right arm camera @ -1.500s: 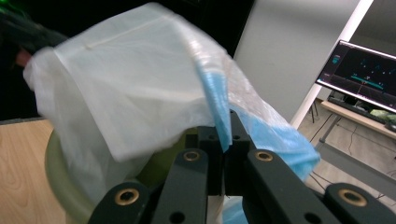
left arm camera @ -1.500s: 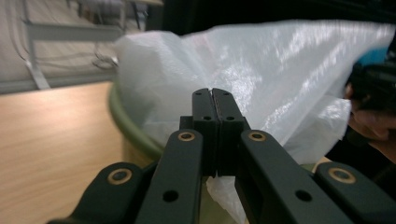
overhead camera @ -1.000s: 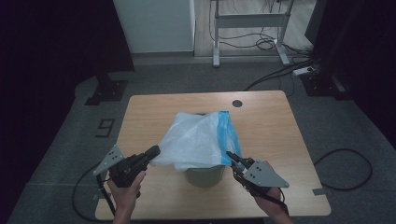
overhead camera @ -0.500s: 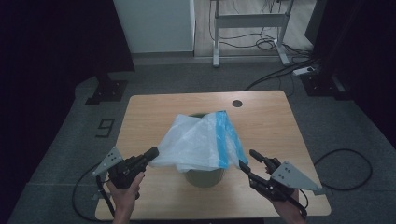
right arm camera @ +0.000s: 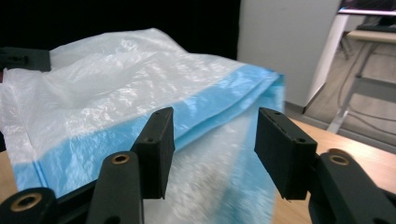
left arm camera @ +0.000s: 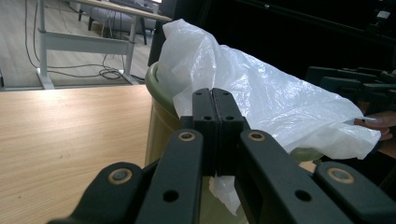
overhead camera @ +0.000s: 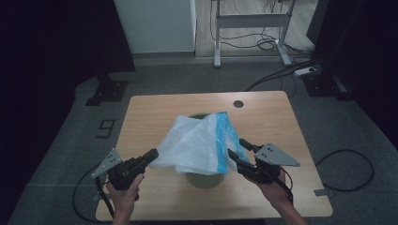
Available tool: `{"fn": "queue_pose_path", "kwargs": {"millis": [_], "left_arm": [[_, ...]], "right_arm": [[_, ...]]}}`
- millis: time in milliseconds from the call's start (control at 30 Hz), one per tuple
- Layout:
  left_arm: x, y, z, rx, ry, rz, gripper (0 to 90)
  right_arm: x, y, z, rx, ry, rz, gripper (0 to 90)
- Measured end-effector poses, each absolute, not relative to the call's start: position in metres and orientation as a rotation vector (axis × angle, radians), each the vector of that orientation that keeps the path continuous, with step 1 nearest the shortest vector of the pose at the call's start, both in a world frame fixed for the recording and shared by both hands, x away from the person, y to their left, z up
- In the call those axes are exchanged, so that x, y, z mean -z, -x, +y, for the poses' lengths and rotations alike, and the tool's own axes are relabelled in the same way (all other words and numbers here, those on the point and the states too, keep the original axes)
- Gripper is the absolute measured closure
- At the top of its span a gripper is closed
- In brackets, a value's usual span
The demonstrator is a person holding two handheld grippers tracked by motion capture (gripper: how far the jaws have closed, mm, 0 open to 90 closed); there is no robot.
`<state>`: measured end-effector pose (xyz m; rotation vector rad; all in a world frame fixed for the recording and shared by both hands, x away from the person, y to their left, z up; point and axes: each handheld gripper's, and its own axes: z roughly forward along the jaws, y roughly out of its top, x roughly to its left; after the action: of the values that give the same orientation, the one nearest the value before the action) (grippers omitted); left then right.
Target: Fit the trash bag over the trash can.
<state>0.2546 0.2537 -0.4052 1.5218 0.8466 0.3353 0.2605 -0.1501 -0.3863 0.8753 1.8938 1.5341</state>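
High view: left fingers [overhead camera: 151, 154] clamp the bag [overhead camera: 199, 143]; right fingers [overhead camera: 239, 149], just parted, flank its blue edge.

A light wooden table [overhead camera: 155, 110] stands on a grey carpet [overhead camera: 187, 77], with a small round hole [overhead camera: 239, 103] near its far edge. Beyond the table, a white panel [overhead camera: 155, 26] stands upright, and to its right is a metal desk frame [overhead camera: 251, 21] over pale wood flooring [overhead camera: 206, 23] with loose cables [overhead camera: 267, 44]. A white 9 [overhead camera: 106, 128] is marked on the carpet left of the table. Dark curtains [overhead camera: 51, 42] close both sides; the room is dim.
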Motion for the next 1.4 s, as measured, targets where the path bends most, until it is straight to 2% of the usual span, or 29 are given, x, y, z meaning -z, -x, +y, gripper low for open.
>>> {"fn": "queue_pose_path", "kwargs": {"millis": [367,567,700,733,767,867,967,1067,1400], "left_arm": [[0.406,-0.254,0.251,-0.331,-1.536,0.842,88.7],[0.406,-0.257,0.246,-0.327,-1.543,0.842,88.5],[0.407,-0.258,0.244,-0.325,-1.545,0.845,88.4],[0.407,-0.258,0.244,-0.325,-1.546,0.845,88.4],[0.407,-0.258,0.244,-0.325,-1.549,0.845,88.4],[0.408,-0.26,0.243,-0.318,-1.551,0.845,88.3],[0.407,-0.263,0.239,-0.311,-1.568,0.835,88.2],[0.404,-0.266,0.23,-0.307,-1.586,0.815,88.2],[0.396,-0.262,0.184,-0.279,-1.677,0.714,88.1]], "right_arm": [[0.377,-0.239,-0.134,-1.6,-0.809,1.938,36.7],[0.385,-0.223,-0.134,-1.616,-0.738,2.013,31.8],[0.392,-0.223,-0.126,-1.544,-0.691,2.046,32.7],[0.393,-0.224,-0.123,-1.527,-0.686,2.044,35.9],[0.393,-0.225,-0.121,-1.512,-0.679,2.032,43.1],[0.392,-0.231,-0.119,-1.473,-0.677,2.014,69.7],[0.391,-0.236,-0.119,-1.445,-0.717,1.993,83.2],[0.388,-0.234,-0.121,-1.45,-0.735,1.917,86.6],[0.346,-0.228,-0.129,-1.542,-0.71,1.705,86.8]]}}
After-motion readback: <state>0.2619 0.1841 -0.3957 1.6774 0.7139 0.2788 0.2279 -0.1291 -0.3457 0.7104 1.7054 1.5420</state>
